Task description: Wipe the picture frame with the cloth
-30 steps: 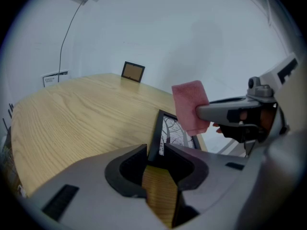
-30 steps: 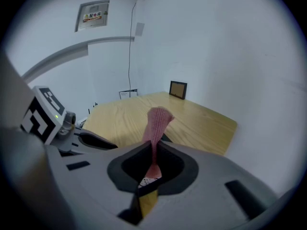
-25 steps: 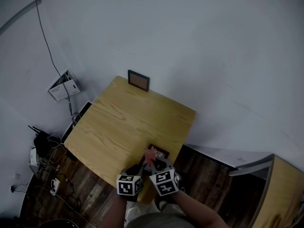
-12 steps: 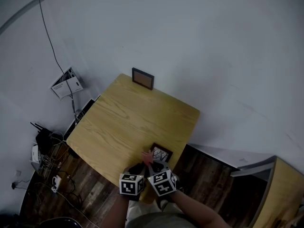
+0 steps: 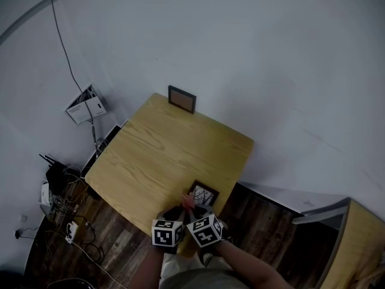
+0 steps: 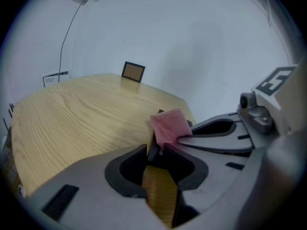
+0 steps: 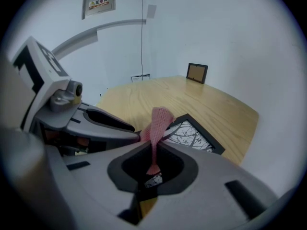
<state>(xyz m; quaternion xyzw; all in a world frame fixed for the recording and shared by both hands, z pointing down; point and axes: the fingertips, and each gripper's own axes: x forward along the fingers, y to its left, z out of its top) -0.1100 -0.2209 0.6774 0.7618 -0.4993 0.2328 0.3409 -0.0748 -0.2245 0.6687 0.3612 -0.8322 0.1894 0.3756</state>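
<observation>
Now, right tool point(image 7: 156, 147): nipped on pink woven cloth point(image 7: 159, 121), just above the frame.
Left tool point(image 6: 154, 150): clamped on black-rimmed branch-print picture frame point(image 7: 192, 134), at the near edge of the pale wooden tabletop point(image 5: 162, 155).
Advice: brace the frame and drag the cloth flat across the glass.
Count: two tools, one cloth, two frames; the second, a small dark frame point(image 5: 181, 99), stands at the far edge.

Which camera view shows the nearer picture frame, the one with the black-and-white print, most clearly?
The right gripper view: the nearer picture frame faces it, so its print shows. The head view shows it only small. The left gripper view sees it edge-on, mostly behind the pink cloth.
</observation>
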